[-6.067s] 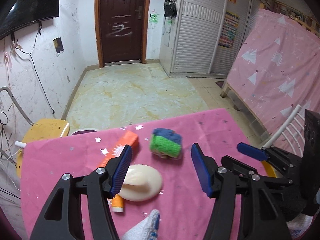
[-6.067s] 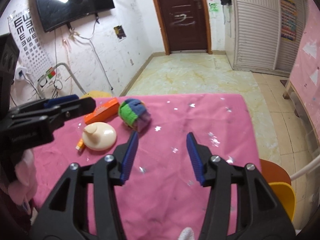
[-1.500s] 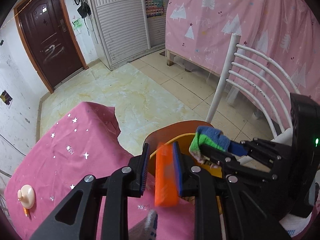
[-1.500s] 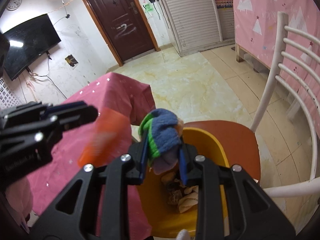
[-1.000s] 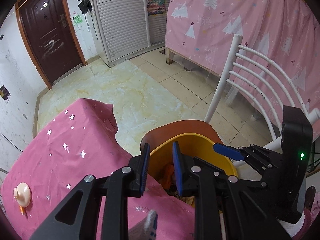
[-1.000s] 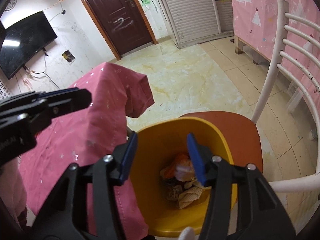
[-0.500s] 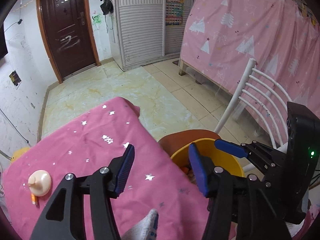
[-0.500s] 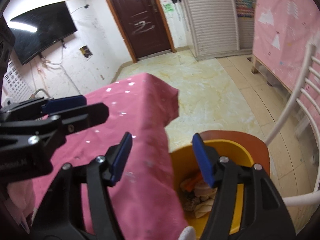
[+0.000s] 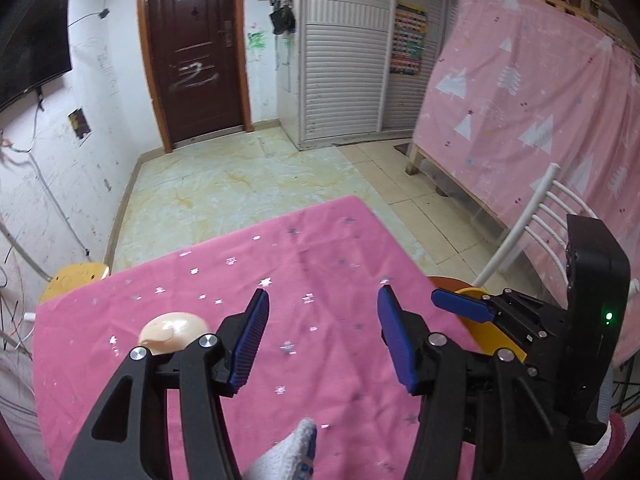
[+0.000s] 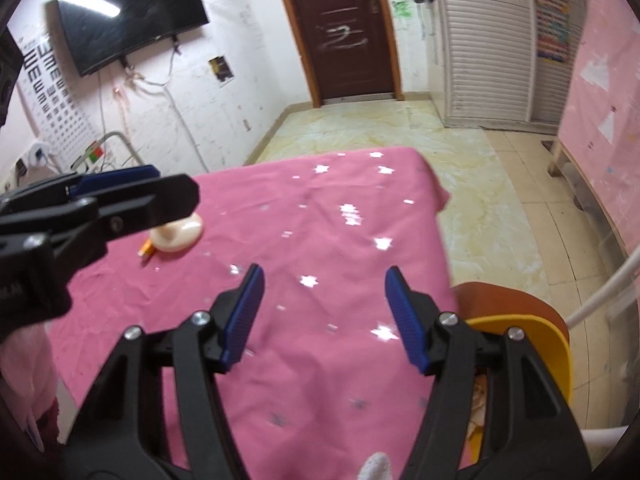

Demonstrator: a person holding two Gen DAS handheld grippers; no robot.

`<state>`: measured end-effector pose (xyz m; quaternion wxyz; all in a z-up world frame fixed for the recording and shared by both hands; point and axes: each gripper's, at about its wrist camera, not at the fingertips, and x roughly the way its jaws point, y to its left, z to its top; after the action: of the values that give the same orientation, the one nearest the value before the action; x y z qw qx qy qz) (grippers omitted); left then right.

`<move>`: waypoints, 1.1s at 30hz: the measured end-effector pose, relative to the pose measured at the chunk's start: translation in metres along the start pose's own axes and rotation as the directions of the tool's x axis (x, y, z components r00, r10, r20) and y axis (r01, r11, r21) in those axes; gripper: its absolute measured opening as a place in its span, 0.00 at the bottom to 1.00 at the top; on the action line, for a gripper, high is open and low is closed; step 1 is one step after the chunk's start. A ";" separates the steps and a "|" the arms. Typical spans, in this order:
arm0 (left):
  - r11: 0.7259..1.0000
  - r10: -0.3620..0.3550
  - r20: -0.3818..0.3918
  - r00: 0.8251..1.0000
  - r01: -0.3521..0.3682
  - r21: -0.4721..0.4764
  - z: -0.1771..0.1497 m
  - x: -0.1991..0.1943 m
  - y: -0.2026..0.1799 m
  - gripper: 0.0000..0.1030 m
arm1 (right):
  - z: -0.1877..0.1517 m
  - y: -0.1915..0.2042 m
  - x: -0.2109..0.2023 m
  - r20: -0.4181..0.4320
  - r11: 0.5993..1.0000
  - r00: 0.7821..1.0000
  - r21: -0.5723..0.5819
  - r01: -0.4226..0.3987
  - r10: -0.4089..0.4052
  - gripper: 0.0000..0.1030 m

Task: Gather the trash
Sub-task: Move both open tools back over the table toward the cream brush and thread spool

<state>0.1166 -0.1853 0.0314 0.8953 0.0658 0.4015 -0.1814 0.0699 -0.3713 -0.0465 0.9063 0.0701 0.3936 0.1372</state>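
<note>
A cream dome-shaped piece [image 9: 174, 327] lies on the pink star-print tablecloth [image 9: 320, 256] at the left, partly behind my left finger; it also shows in the right wrist view [image 10: 178, 233] with a small orange stub [image 10: 145, 249] beside it. My left gripper [image 9: 322, 338] is open and empty over the table. My right gripper [image 10: 322, 314] is open and empty near the table's right edge. The yellow bin [image 10: 532, 344] stands on an orange-brown chair seat [image 10: 508, 300] to the right, with scraps inside.
A white metal chair back [image 9: 532, 224] rises right of the bin. A yellow stool [image 9: 74, 276] stands beyond the table's left corner. A pink curtain [image 9: 532, 92] covers the right side. Tiled floor and a dark door [image 9: 196, 48] lie beyond.
Both grippers dropped their items, the orange tube and the coloured bundle, into the yellow bin, opened wide, and swung back left over the table.
</note>
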 end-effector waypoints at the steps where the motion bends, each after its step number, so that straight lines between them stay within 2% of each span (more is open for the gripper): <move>1: 1.000 0.006 -0.001 1.000 -0.006 -0.009 -0.001 0.000 0.007 0.47 | 0.002 0.006 0.004 -0.006 1.000 1.000 -0.009 -0.007 0.007 0.59; 10: 0.994 0.072 -0.024 0.997 -0.074 -0.082 -0.016 0.000 0.079 0.47 | 0.013 0.061 0.035 -0.055 0.994 0.997 -0.093 -0.058 0.053 0.59; 20: 0.984 0.110 -0.074 0.991 -0.119 -0.133 -0.037 0.010 0.141 0.47 | 0.023 0.100 0.065 -0.104 0.986 0.992 -0.148 -0.081 0.066 0.59; 33: 0.986 0.101 -0.164 0.981 -0.121 -0.115 -0.073 0.045 0.172 0.47 | 0.029 0.123 0.088 -0.141 0.980 0.988 -0.179 -0.092 0.067 0.59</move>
<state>0.1586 -0.0196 -0.0554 0.8719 0.0463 0.4773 -0.0997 0.1248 -0.2282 -0.0587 0.8741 -0.0080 0.4361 0.2137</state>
